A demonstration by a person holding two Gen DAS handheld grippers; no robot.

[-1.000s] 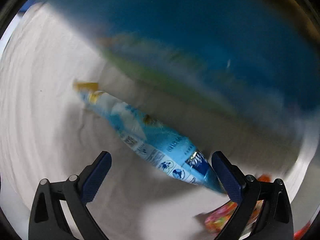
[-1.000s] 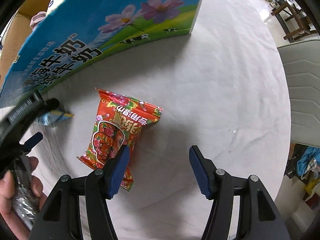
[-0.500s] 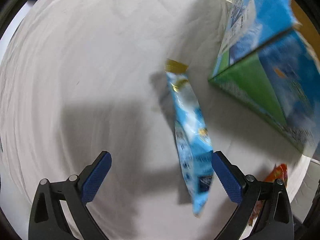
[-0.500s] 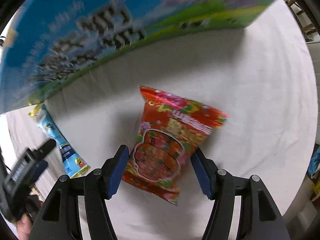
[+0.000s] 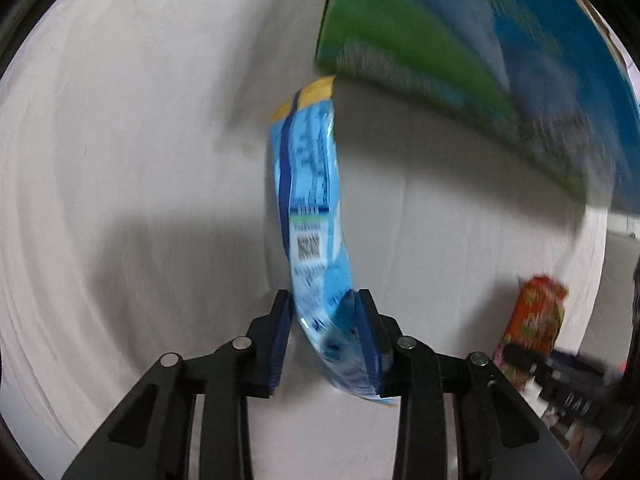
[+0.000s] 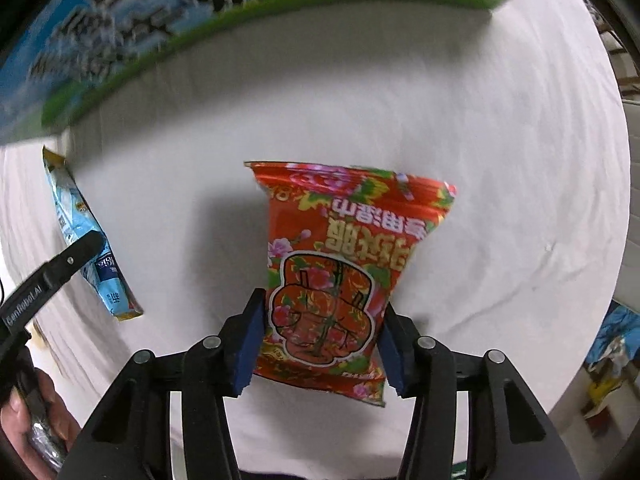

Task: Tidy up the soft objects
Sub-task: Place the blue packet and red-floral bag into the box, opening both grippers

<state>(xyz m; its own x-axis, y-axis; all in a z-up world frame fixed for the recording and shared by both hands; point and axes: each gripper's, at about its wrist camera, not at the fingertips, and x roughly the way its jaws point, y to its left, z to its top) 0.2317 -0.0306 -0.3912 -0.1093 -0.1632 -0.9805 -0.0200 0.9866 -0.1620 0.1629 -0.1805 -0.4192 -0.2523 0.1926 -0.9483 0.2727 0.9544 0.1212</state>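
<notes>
My left gripper [image 5: 325, 312] is shut on the near end of a long light-blue packet [image 5: 310, 208] with a yellow far end; the packet reaches away toward the big box. My right gripper [image 6: 320, 320] is shut on the lower part of a red flowered snack bag [image 6: 340, 256] that stands up between its blue pads. The blue packet [image 6: 80, 236] and the left gripper's finger [image 6: 60, 268] show at the left of the right wrist view. The red bag [image 5: 536, 320] shows at the right of the left wrist view.
A large blue and green milk carton box [image 6: 168, 28] stands at the back on the white tablecloth [image 6: 500, 160]; it also fills the upper right of the left wrist view [image 5: 460, 60]. The table edge [image 6: 608, 280] curves at the right, with room clutter beyond.
Both grippers have closed: the left on the blue packet, the right on the red bag. Before, both stood open around or near their packs.
</notes>
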